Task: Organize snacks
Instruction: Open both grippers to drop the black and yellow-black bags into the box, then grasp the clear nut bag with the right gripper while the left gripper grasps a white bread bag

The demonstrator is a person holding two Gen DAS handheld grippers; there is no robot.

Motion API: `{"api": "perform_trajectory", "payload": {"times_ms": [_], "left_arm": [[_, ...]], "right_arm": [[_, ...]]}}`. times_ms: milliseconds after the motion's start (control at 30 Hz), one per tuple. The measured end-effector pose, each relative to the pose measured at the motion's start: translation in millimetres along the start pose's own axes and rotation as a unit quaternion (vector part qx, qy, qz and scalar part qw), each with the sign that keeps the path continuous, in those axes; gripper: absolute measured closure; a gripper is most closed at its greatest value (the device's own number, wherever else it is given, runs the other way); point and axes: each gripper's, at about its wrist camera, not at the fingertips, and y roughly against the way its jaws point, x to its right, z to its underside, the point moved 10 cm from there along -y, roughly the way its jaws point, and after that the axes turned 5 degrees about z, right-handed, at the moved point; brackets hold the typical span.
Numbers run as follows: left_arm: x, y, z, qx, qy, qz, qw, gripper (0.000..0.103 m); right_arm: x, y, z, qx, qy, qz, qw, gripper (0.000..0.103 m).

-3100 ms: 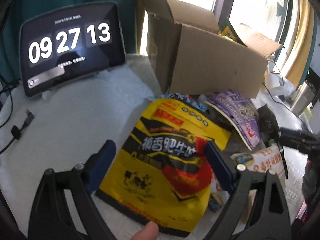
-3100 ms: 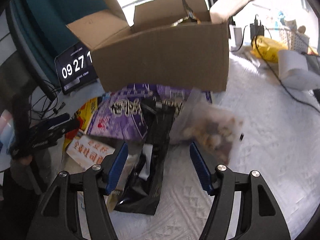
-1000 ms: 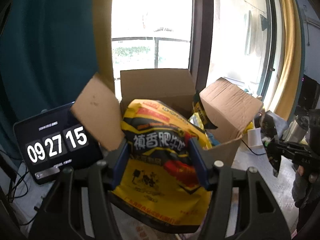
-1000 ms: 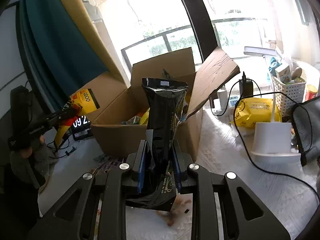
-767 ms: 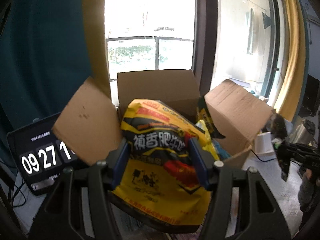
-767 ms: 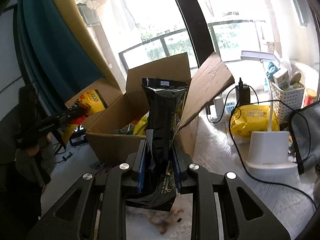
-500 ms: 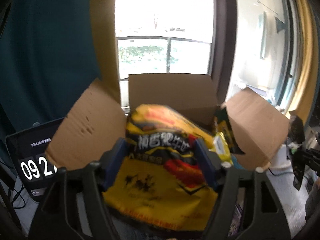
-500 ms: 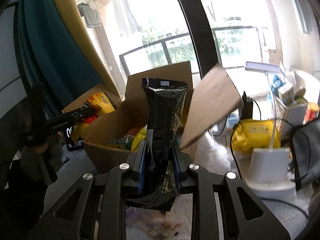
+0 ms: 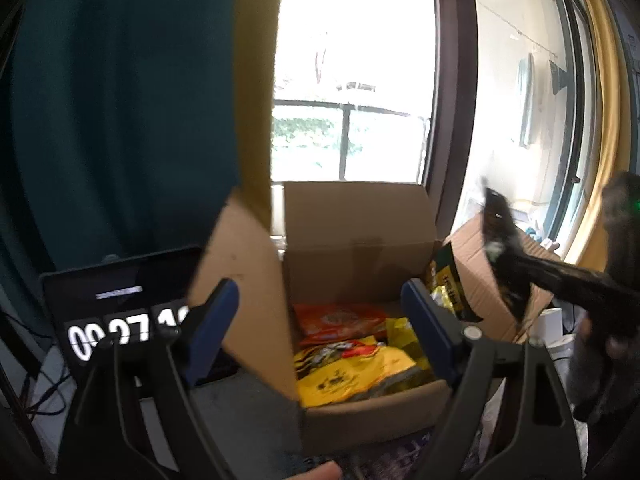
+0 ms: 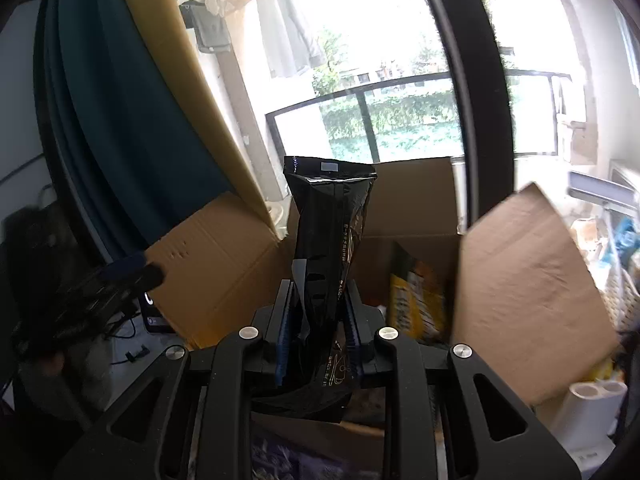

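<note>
Tongs of the left hand [image 9: 320, 332] stand wide and hold nothing, raised level before the open cardboard box [image 9: 356, 248], one blue finger on each side of its near left flap [image 9: 244, 292]. Inside the box lies the yellow snack bag [image 9: 352, 376], flat on top of an orange packet [image 9: 340, 318], with a dark green and yellow packet [image 9: 450, 288] leaning at the right wall. The box's four flaps stand outward, leaving the mouth unobstructed from above. To the left, behind that flap, a tablet clock [image 9: 116, 312] stands on the counter, partly hidden.

The right tongs [image 10: 318, 338] are pinched narrow on a black snack pouch [image 10: 330, 248], which stands upright between the fingers, its sealed top above the box's far wall. The right flap [image 10: 532, 300] tilts outward just beside the pouch's path; the left tongs show blurred at the left edge, well apart from the pouch.
</note>
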Motion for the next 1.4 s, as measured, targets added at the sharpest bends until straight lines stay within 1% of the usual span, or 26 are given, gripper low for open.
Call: {"api": "perform_trajectory", "payload": {"times_ms": [100,133,167,233,267,300,400,500,733,867,1100,1400], "left_arm": [[-14.0,14.8,-0.9,0.012,0.004,-0.012,0.9998,0.018],[-19.5,18.3,-1.2,0.015,0.007,-0.017,0.9997,0.018],[-25.1,23.2,-0.7,0.017,0.010,-0.020,0.9996,0.018],[-35.3,25.5,1.6,0.017,0.018,-0.026,0.9993,0.018],[-39.6,26.7,2.5,0.017,0.023,-0.028,0.9992,0.018],[-41.7,27.0,2.9,0.017,0.026,-0.027,0.9991,0.018],[-46.0,31.6,7.3,0.018,0.031,-0.025,0.9990,0.017],[-44.8,32.4,10.8,0.015,0.032,-0.019,0.9992,0.017],[-31.6,45.4,24.6,0.004,0.032,-0.003,0.9995,0.016],[-20.8,57.6,37.9,-0.001,0.032,0.005,0.9995,0.016],[-11.6,76.2,77.9,-0.028,0.040,0.008,0.9988,0.016],[2.7,88.5,143.6,-0.086,0.068,0.020,0.9938,0.014]], "right_arm": [[-11.0,-15.5,-7.6,-0.004,0.005,0.002,1.000,0.077],[-13.0,-22.3,-10.4,-0.005,0.005,0.009,1.000,0.077],[-13.3,-27.3,-13.0,-0.004,0.002,0.015,1.000,0.074],[-12.4,-35.3,-19.1,0.006,0.002,0.033,0.999,0.056],[-11.3,-36.9,-19.8,0.009,0.003,0.041,0.999,0.039],[-10.1,-38.2,-20.8,0.012,0.001,0.048,0.999,0.034],[-8.4,-35.6,-15.5,0.010,-0.005,0.054,0.998,0.034],[-8.6,-26.9,-4.0,0.002,0.002,0.062,0.998,0.034],[-3.4,8.6,17.0,-0.006,0.008,0.073,0.997,0.034],[-1.5,32.3,31.5,-0.007,0.009,0.079,0.997,0.034],[6.7,61.0,67.0,-0.017,0.000,0.087,0.996,0.034],[34.4,85.4,123.2,-0.041,-0.034,0.105,0.993,0.034]]}}
